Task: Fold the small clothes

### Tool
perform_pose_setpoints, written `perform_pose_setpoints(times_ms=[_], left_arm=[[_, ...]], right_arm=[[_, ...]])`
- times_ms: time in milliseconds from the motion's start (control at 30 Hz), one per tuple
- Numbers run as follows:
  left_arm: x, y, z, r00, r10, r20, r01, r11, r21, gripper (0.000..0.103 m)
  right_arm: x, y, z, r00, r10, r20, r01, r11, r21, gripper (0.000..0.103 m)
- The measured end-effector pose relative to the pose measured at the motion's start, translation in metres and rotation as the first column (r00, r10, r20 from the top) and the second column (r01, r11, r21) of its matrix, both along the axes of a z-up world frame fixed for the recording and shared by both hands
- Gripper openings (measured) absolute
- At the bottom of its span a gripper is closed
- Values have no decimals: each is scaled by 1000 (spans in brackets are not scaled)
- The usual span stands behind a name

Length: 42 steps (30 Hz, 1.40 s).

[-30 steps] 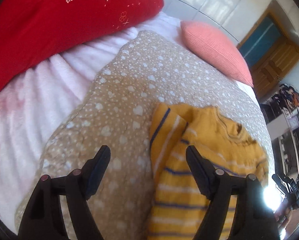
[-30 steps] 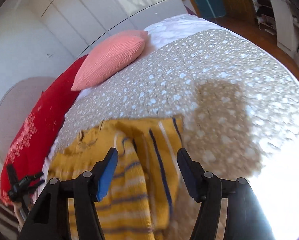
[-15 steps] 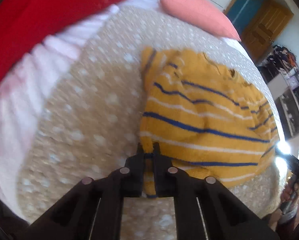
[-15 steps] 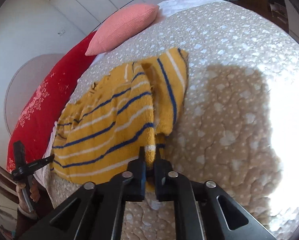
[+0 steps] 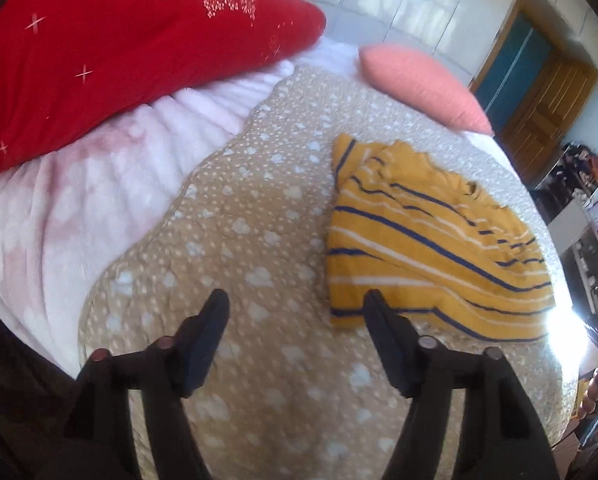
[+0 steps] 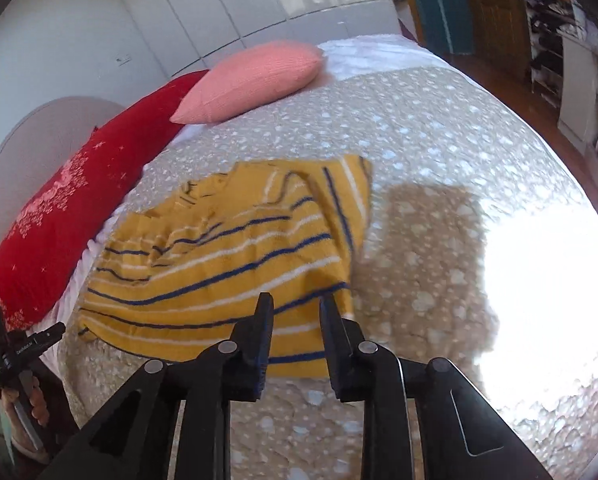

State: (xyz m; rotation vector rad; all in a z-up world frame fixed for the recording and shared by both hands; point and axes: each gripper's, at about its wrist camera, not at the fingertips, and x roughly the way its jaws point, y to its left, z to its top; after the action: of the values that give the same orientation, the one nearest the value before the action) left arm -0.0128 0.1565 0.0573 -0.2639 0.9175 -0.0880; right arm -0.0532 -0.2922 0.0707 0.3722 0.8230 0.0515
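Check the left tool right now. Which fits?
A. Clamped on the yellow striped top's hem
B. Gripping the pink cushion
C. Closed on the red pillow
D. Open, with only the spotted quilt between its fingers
D: the left tool stands open, its jaws having just opened, with bare spotted quilt between its fingers; the yellow striped top lies flat beside its right finger.

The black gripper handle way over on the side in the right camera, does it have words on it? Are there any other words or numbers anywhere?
Small white print runs along the black handle of the left gripper, but it is too small and blurred to read for sure.
The red pillow shows only flower and star patterns, no words.
The yellow striped sweater has no label or print showing.
Nothing else is readable.
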Motion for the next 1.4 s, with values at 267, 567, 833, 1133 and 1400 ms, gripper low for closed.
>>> perform_pose_setpoints(times_ms=[267, 567, 833, 1133, 1400], left_arm=[[-55, -17, -12, 998, 61, 5, -60, 995, -83, 74], [-89, 9, -23, 998, 61, -23, -63, 992, -112, 75], [-95, 36, -30, 993, 108, -39, -112, 984, -142, 75], [-100, 27, -17, 994, 102, -28, -105, 987, -120, 75], [-96, -19, 3, 1000, 20, -1, -20, 998, -57, 75]], right_arm=[[70, 161, 7, 941, 339, -9, -339, 941, 5, 56], [157, 318, -17, 890, 436, -131, -449, 889, -88, 79], [180, 391, -67, 928, 274, -254, -370, 767, -524, 79], [166, 312, -19, 948, 292, -128, -318, 901, -296, 17], [137, 135, 32, 996, 89, 17, -88, 995, -46, 17]])
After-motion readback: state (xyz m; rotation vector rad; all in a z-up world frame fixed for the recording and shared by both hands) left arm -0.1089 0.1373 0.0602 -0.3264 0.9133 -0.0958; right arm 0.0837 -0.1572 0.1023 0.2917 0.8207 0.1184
